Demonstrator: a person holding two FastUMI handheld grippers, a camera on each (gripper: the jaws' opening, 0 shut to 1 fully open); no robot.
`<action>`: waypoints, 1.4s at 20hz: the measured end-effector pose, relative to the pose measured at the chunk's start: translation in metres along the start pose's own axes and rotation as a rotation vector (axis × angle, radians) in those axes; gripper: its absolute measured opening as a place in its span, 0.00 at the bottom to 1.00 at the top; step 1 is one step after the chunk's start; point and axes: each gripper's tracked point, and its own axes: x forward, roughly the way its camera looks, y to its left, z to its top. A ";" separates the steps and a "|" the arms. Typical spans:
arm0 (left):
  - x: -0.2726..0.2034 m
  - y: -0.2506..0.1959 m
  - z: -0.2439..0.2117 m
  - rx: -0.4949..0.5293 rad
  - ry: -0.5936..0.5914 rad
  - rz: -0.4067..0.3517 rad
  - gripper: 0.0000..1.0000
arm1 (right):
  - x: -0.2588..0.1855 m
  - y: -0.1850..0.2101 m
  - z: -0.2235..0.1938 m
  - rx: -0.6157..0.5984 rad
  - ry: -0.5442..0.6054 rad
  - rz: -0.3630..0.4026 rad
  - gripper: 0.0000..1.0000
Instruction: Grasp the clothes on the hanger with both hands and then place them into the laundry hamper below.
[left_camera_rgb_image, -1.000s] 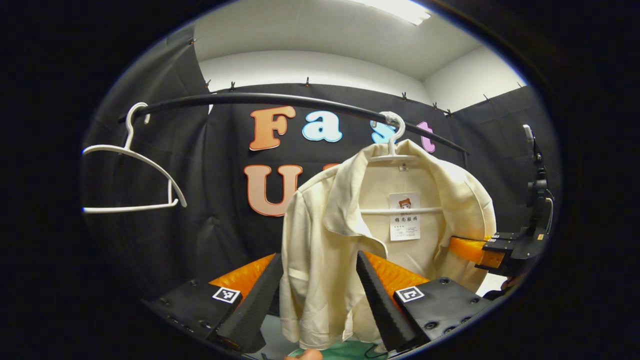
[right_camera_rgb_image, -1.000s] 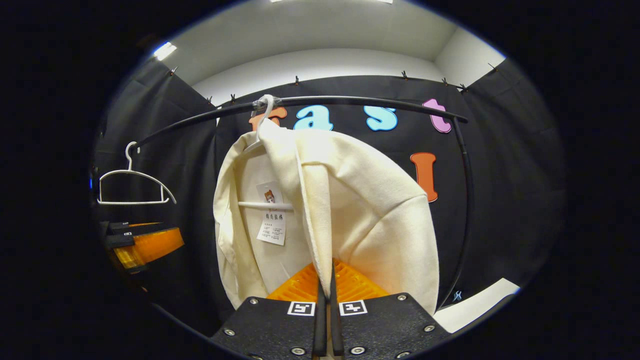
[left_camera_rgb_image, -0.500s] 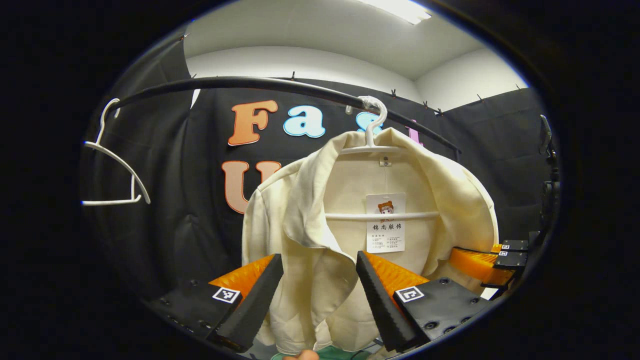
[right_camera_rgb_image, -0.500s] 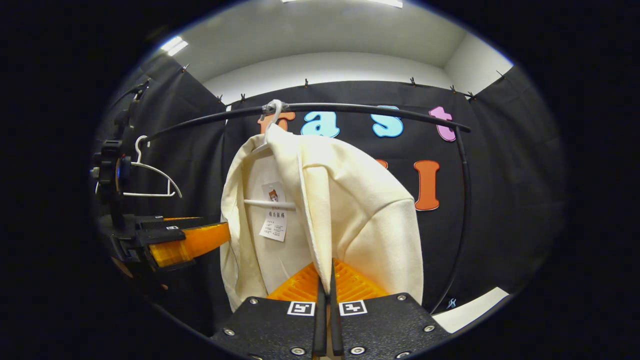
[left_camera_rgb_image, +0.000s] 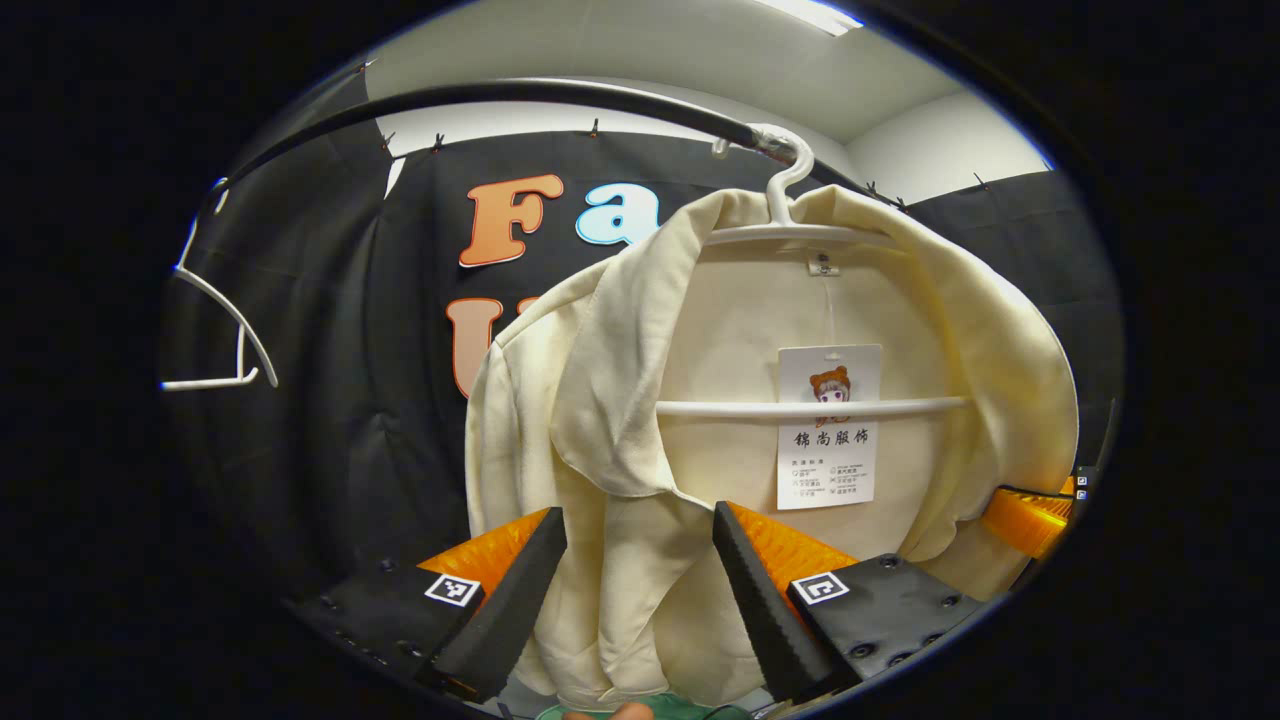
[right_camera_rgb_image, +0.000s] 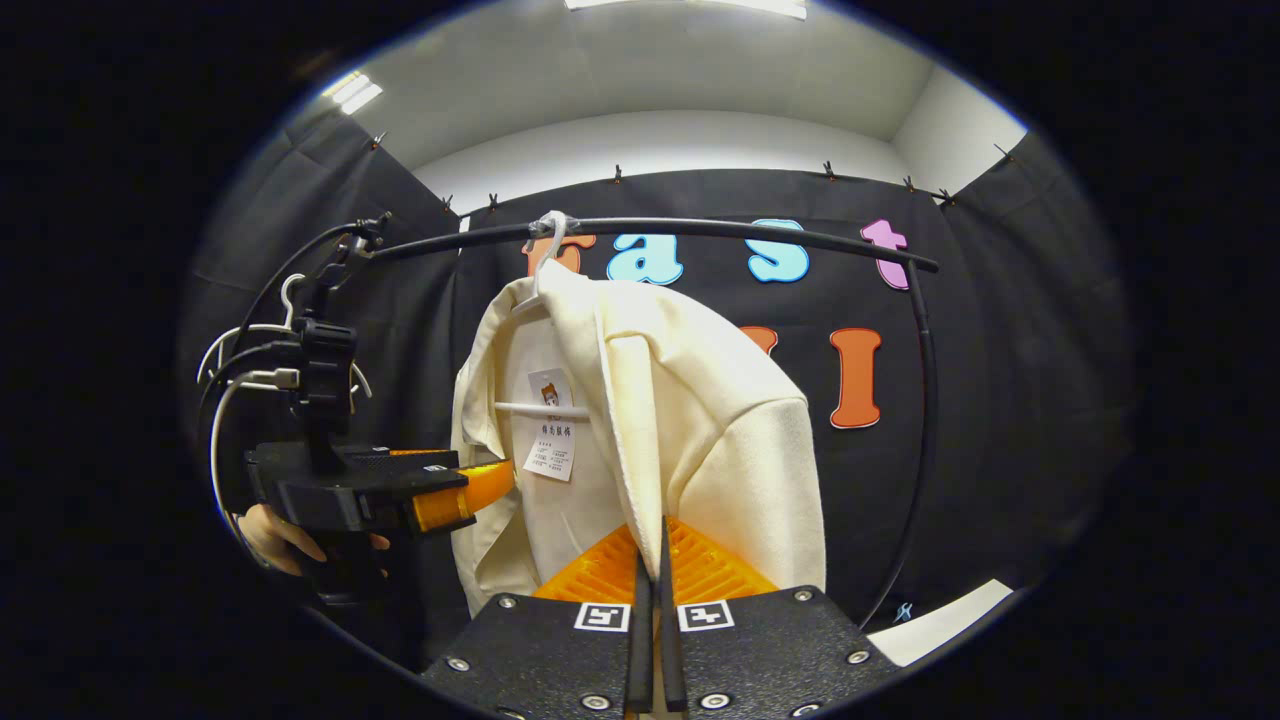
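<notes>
Jacket: the cream jacket (left_camera_rgb_image: 760, 400) hung on a white hanger (left_camera_rgb_image: 810, 235) from the black rail (left_camera_rgb_image: 500, 95), at centre right of the left gripper view.
Handling: it looked soft, light and limp; I judge the front edges were the best places to hold.
Left hand-held gripper (left_camera_rgb_image: 638, 590): its fingers stood wide apart at the bottom of the frame, holding nothing; the jacket's left front panel hung between them, but contact could not be told.
Right hand-held gripper (right_camera_rgb_image: 650, 640): its fingers were pressed together on the jacket's front edge at bottom centre.
Hamper: a green thing (left_camera_rgb_image: 690, 712) showed below; too little to identify.
</notes>
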 end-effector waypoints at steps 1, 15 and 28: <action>0.003 0.001 -0.001 0.003 0.000 0.000 0.97 | -0.002 -0.001 0.001 -0.001 -0.002 0.001 0.04; 0.008 0.013 0.000 -0.010 0.002 -0.036 0.24 | -0.004 0.001 0.003 -0.016 0.001 -0.013 0.03; -0.026 0.082 0.036 0.022 -0.053 0.122 0.07 | -0.018 -0.020 0.048 -0.029 -0.024 -0.079 0.01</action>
